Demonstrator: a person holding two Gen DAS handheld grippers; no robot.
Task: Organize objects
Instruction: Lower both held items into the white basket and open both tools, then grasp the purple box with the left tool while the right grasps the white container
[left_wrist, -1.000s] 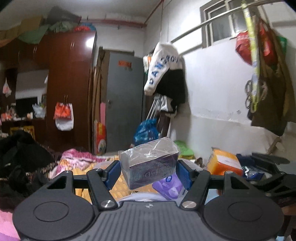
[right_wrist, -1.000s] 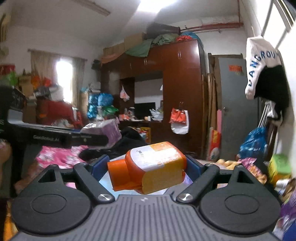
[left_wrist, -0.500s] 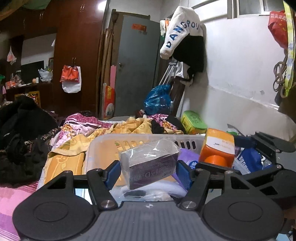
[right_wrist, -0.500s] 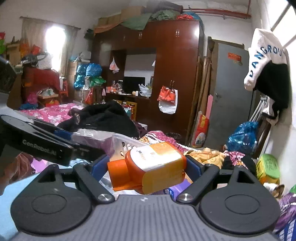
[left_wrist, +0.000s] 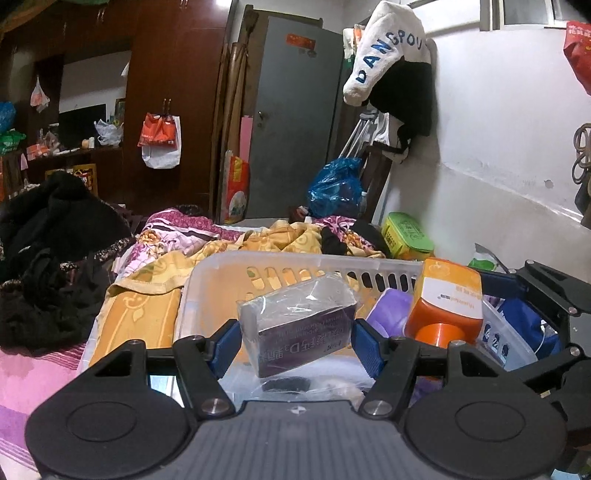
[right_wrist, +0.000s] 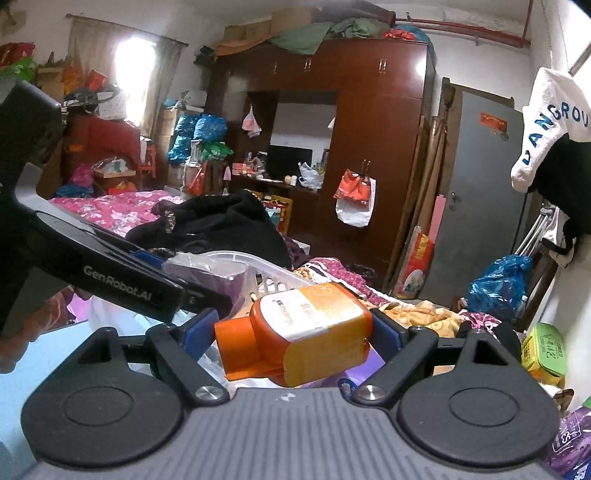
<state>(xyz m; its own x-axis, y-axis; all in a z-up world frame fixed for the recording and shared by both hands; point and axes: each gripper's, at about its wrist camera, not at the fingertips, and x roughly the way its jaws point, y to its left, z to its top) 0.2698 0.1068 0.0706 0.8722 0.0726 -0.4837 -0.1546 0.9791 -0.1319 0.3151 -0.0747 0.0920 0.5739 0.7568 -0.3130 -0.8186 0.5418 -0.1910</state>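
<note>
My room is dim and warm-toned. Daylight blows out the curtained window (right_wrist: 122, 70), and a glare spot sits on the glossy dark red wooden wardrobe (right_wrist: 369, 122). My fisheye lenses bend the edges and black out the corners. The clear plastic wrap on the purple box (left_wrist: 299, 321) glints.

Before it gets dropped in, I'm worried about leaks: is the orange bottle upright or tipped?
Tipped: the orange bottle lies sideways in the right gripper, cap on.

Basket (left_wrist: 295, 263): translucent slotted plastic. Purple box (left_wrist: 301, 328): card in glossy clear film. Orange bottle (right_wrist: 306, 338): smooth glossy plastic, paper label.
</note>
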